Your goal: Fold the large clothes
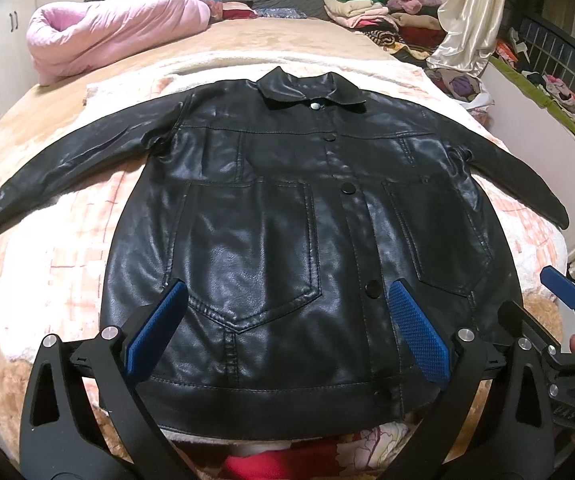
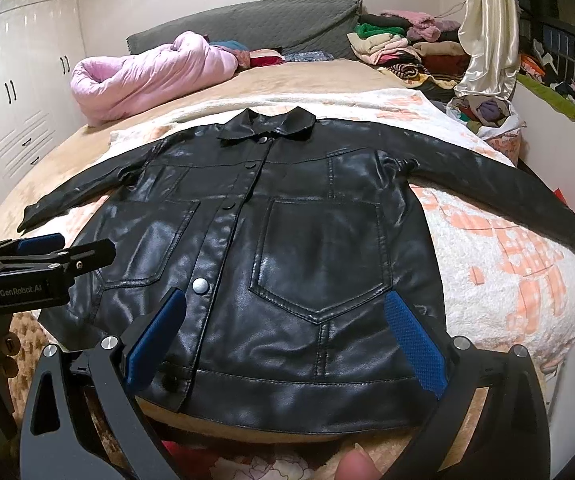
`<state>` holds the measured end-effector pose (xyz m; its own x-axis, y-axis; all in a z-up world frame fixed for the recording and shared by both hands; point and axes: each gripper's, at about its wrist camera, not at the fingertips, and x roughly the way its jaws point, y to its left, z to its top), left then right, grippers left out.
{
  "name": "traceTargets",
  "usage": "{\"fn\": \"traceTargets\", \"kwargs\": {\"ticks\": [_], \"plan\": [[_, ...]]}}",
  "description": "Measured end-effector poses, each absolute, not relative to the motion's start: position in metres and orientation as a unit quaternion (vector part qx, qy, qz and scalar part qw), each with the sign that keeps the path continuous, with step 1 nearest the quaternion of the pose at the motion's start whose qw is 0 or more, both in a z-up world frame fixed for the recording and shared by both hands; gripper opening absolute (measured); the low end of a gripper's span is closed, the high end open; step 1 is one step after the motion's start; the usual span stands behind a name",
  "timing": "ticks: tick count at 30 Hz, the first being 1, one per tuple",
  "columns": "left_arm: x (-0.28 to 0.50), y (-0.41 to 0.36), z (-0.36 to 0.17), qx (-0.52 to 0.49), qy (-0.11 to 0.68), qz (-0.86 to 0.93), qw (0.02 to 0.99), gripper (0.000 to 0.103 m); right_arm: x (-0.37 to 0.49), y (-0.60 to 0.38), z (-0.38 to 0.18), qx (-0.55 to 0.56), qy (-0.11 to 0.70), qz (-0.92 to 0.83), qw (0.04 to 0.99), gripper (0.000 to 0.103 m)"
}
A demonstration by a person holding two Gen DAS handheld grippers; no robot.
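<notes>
**On the bed: jacket flat, unfolded**

Across the bed (image 1: 47, 184) lies the jacket (image 1: 287, 220), front up, buttoned, both sleeves spread out. No fold shows yet; all the folding appears left. Just before its hem hover the left hand-held gripper (image 1: 287, 320) and right hand-held gripper (image 2: 287, 320), both spread wide, holding nothing.

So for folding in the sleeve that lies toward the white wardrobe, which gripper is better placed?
Left gripper: it is open over the black leather jacket's hem on that sleeve's side; the open right gripper sits further away.
</notes>
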<state>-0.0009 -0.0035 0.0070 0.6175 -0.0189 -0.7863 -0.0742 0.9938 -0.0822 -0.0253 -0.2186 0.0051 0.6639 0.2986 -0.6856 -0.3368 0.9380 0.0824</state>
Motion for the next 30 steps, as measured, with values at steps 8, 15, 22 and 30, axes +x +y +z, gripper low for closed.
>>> {"fn": "traceTargets", "kwargs": {"ticks": [8,15,22,30], "plan": [[-0.0007,-0.0057,0.0094,-0.053,0.435,0.014,0.899,0.094,-0.0267,-0.2161,0.0057,-0.031,0.371,0.177,0.911,0.099],[-0.0013,-0.0054,0.0090,-0.053,0.435,0.016,0.899,0.094,-0.0272,-0.2156,0.0054,-0.030,0.370,0.177,0.911,0.099],[-0.0022,-0.0063,0.0115,-0.053,0.434,0.014,0.899,0.094,-0.0275,-0.2155,0.0058,-0.030,0.370,0.178,0.911,0.099],[-0.0024,-0.0065,0.0111,-0.054,0.434,0.013,0.899,0.094,-0.0278,-0.2157,0.0065,-0.029,0.369,0.178,0.912,0.099]]}}
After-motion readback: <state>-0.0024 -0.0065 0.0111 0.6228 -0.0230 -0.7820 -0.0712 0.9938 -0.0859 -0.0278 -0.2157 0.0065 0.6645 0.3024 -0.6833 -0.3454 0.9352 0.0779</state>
